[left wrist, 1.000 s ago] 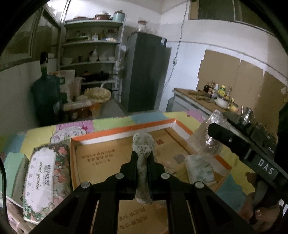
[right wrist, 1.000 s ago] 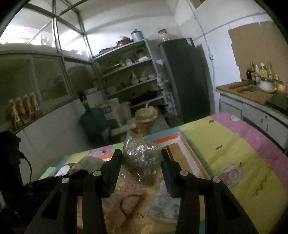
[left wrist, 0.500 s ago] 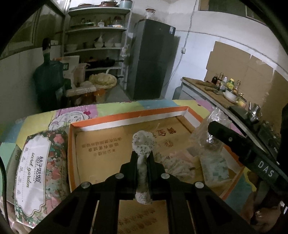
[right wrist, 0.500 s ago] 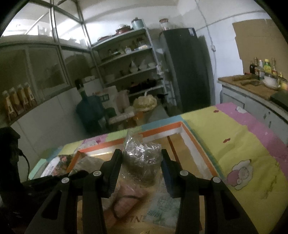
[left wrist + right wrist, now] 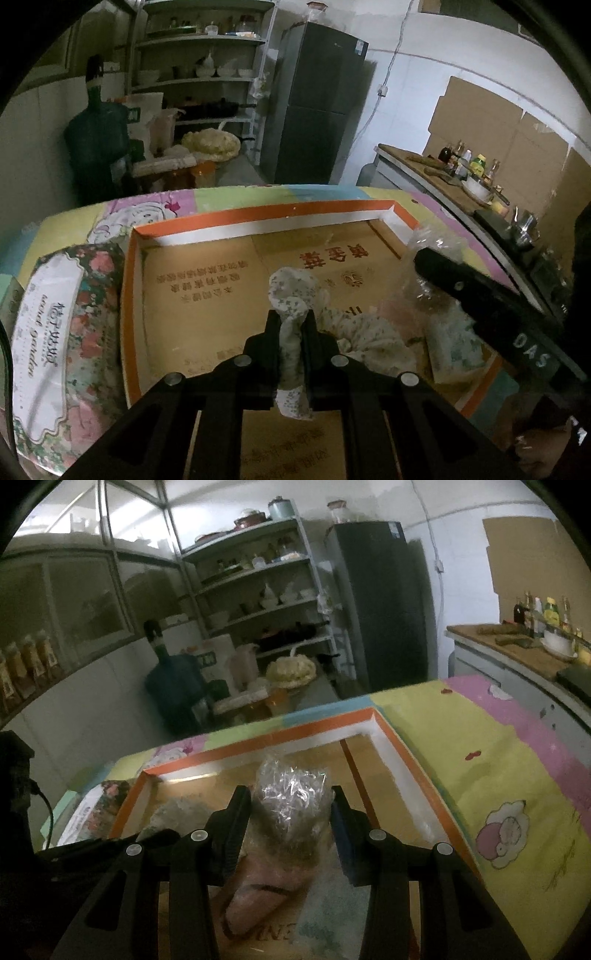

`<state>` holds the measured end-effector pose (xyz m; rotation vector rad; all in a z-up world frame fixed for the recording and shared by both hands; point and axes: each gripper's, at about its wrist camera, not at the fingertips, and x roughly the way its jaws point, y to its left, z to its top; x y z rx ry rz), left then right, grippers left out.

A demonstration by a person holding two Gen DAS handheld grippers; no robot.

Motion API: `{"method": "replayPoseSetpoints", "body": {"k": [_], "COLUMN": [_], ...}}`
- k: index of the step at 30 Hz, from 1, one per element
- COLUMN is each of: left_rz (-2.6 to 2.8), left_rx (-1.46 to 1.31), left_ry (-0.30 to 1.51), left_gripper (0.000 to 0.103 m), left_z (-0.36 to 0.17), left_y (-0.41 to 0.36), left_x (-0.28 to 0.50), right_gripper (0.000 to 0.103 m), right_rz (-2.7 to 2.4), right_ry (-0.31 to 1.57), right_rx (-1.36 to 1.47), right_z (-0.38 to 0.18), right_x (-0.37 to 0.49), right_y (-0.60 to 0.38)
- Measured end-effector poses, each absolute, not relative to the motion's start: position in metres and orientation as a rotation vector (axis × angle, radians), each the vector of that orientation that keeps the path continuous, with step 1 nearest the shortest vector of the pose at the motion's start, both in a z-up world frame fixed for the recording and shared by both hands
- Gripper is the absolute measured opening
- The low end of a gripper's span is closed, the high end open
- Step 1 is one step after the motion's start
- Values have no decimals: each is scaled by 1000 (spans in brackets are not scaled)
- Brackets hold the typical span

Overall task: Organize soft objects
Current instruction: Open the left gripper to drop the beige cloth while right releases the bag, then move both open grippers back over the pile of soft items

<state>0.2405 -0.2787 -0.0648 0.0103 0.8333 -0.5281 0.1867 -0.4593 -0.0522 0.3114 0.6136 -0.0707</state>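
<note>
Floral cloth (image 5: 291, 295): a pale, soft roll printed with small green sprigs, bunched into a knob at its far end, a short tail hanging out at the near end.
Cloth axis: the long axis is laid along the fingers, the knobbed end pointed away toward the far wall of the box.
Left hand-held gripper (image 5: 291, 325): clenched on the floral cloth, which is pinched thin between the pads.
Cloth location: held over the brown floor of the cardboard box (image 5: 258, 221), an orange-rimmed shallow tray set on the patterned surface (image 5: 491, 775).
Plastic bag (image 5: 291, 805): clear, crinkled and shiny, with dark contents low inside; it stands upright.
Right hand-held gripper (image 5: 291, 812): the plastic bag is grasped between both pads, above the box.
Tissue pack (image 5: 55, 332): a flowered packet is seen just left of the box.
</note>
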Motion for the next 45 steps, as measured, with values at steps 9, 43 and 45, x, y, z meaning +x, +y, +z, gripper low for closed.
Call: {"method": "replayPoseSetpoints", "body": {"k": [9, 43, 45], "left_rz": [-538, -514, -512], "left_rx": [-23, -46, -48], "left_ry": [800, 585, 571], "left_gripper": [39, 75, 75], "left_z": [-59, -3, 1], "left_y": [-274, -238, -232], "left_x": [240, 194, 190], "right_gripper": [45, 60, 60], "right_rz": [-68, -116, -123], "right_ry": [629, 441, 432], "right_rx": [351, 412, 408], "right_z": [-57, -30, -27], "right_x": [190, 148, 143], "right_y": [-464, -467, -463]}}
